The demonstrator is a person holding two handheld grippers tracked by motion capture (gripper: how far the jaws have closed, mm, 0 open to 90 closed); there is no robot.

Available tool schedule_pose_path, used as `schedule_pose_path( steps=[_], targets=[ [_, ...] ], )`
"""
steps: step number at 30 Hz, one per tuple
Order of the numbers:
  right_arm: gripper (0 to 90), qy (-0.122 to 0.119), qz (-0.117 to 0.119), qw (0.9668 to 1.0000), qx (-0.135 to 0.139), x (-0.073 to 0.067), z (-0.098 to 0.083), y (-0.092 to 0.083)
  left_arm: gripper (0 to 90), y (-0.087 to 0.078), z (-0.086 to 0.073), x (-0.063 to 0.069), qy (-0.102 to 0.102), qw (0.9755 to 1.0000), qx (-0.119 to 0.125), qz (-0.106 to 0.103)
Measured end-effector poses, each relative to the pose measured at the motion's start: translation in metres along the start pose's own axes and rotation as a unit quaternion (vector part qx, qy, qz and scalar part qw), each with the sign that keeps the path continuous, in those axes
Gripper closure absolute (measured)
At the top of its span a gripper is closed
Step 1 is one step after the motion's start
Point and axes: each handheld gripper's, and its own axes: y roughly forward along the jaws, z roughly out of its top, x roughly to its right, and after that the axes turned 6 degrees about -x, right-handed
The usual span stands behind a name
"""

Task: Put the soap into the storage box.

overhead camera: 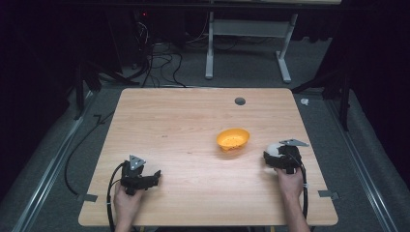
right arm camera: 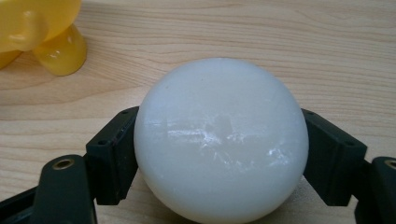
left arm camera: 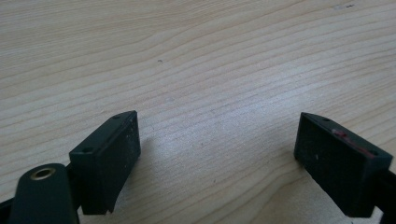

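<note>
1. The right gripper [overhead camera: 276, 159] sits at the lower right of the high view, its jaws clamped on opposite sides of a white ball [right arm camera: 220, 140]. The ball is thus at the right side of the bench [overhead camera: 193, 121], low over or on the wood; I cannot tell whether it touches.
2. Pinching across the widest part seems meant to stop the smooth, glossy ball from slipping out.
3. A ball has no long axis and points nowhere, so the grip works from any side.
4. An orange perforated bowl [overhead camera: 233, 139] stands just left of and above the ball in the high view, near but apart, mouth up; probably it is where the ball goes.
5. The left gripper [overhead camera: 150, 180], at the lower left, rests low over bare wood with jaws spread wide and empty, apparently idle.
</note>
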Motion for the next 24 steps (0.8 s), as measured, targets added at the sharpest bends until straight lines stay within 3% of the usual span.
schedule_pose_path(
  steps=[13, 24],
  targets=[
    [23.1, -0.014, 0.015, 0.9997, 0.011, -0.011, 0.002, -0.009, 14.8, 0.0, 0.0, 0.0, 0.0, 1.0, 0.0, 0.0],
    [23.1, -0.042, 0.033, 0.9985, 0.011, -0.025, 0.004, -0.016, 14.8, 0.0, 0.0, 0.0, 0.0, 1.0, 0.0, 0.0]
  ],
)
